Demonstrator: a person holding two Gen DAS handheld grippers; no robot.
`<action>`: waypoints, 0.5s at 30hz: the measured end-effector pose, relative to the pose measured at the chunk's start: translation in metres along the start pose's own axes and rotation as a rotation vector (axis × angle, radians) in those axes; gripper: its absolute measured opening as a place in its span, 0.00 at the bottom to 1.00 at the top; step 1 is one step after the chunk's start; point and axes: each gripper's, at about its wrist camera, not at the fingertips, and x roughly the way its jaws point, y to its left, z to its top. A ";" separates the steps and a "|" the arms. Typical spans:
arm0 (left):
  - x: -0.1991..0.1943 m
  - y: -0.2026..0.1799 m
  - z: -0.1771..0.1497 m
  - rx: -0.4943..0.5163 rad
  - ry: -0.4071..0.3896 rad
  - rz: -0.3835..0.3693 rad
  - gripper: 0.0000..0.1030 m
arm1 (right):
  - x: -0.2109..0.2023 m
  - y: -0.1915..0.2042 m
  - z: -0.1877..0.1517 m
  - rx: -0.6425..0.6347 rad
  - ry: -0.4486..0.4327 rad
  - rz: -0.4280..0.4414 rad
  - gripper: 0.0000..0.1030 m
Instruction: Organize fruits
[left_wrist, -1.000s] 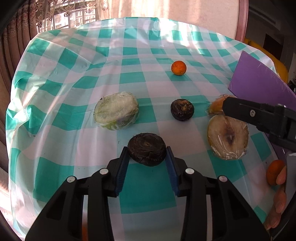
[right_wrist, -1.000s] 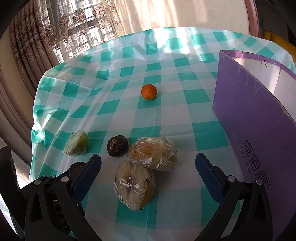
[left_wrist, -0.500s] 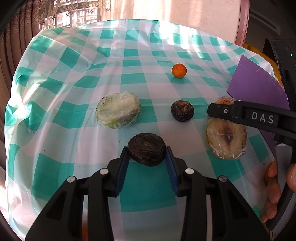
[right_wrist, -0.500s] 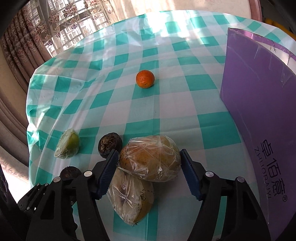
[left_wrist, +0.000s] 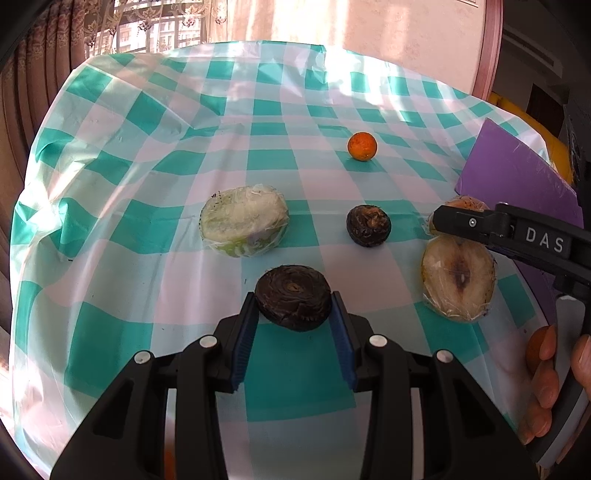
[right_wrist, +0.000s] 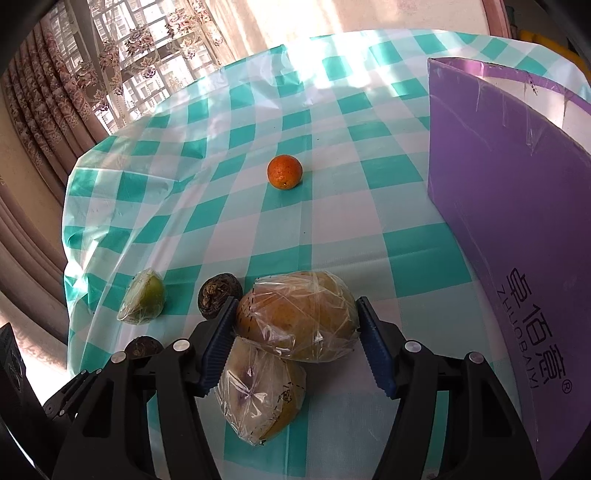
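Observation:
My left gripper (left_wrist: 293, 301) is shut on a dark flat fruit half (left_wrist: 293, 295), just over the checked cloth. My right gripper (right_wrist: 297, 314) is shut on a plastic-wrapped brown fruit half (right_wrist: 299, 319), which rests against a second wrapped half (right_wrist: 262, 398) below it. In the left wrist view the right gripper's finger (left_wrist: 480, 225) crosses above that second half (left_wrist: 458, 280), cut face up. A wrapped green half (left_wrist: 243, 221), a dark round fruit (left_wrist: 368, 225) and an orange (left_wrist: 362, 146) lie on the table.
A purple box (right_wrist: 517, 206) stands open at the right, close to my right gripper. The round table's cloth (left_wrist: 147, 184) drops off at the left and front edges. Curtains and a window lie beyond the far edge.
My right gripper moved forward and closed on the wrapped brown half; its jaws were wide open one second ago. My left gripper kept hold of the dark half, nearly still.

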 end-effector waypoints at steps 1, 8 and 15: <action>0.000 0.000 0.000 -0.002 -0.003 0.000 0.38 | -0.003 0.000 0.000 -0.003 -0.012 -0.002 0.61; -0.005 0.001 0.001 -0.009 -0.035 0.003 0.38 | -0.020 0.006 0.001 -0.032 -0.063 0.003 0.61; -0.015 0.004 0.001 -0.018 -0.068 0.010 0.38 | -0.037 0.003 0.000 -0.030 -0.097 0.012 0.61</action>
